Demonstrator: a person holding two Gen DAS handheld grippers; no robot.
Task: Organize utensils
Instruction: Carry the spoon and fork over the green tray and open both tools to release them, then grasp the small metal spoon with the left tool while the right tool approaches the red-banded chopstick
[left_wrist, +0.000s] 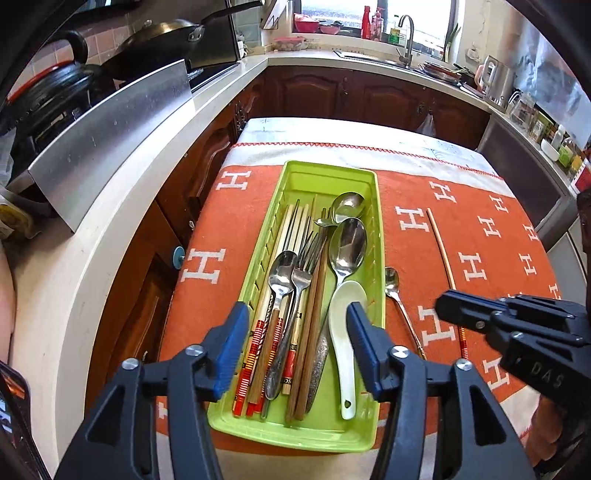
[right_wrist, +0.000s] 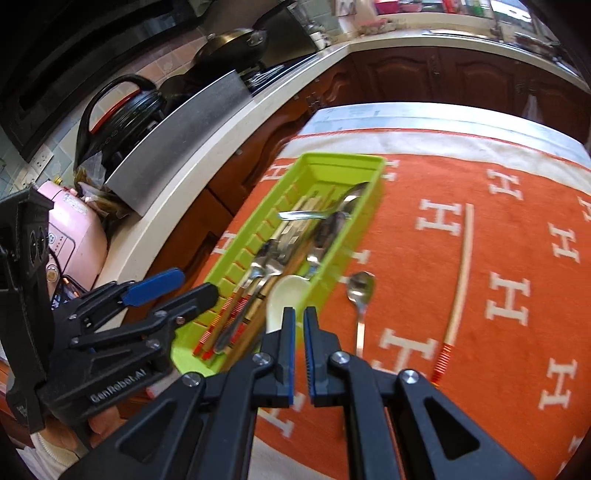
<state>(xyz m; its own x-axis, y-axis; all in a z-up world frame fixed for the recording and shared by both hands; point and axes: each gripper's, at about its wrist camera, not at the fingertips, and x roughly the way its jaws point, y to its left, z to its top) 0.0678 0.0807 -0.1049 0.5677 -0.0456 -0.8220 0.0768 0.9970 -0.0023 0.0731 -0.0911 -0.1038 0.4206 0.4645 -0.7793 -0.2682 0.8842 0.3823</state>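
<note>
A lime green utensil tray (left_wrist: 295, 173) (right_wrist: 343, 162) lies on the orange table cloth, holding several chopsticks, metal spoons, forks and a white ceramic spoon (left_wrist: 343, 325) (right_wrist: 284, 299). A small metal spoon (left_wrist: 395, 291) (right_wrist: 361, 295) and a single chopstick with a red striped end (left_wrist: 443, 258) (right_wrist: 461, 280) lie on the cloth right of the tray. My left gripper (left_wrist: 295, 317) (right_wrist: 188, 286) is open and empty above the tray's near end. My right gripper (right_wrist: 299, 314) (left_wrist: 441, 304) is nearly shut with nothing between its pads, just right of the tray's near end.
The table is covered by an orange cloth with white H marks (left_wrist: 480, 266) (right_wrist: 509, 295). A white countertop (left_wrist: 122, 206) with a steel panel, pots and a stove runs along the left. Wooden cabinets and a sink (left_wrist: 402, 55) stand at the back.
</note>
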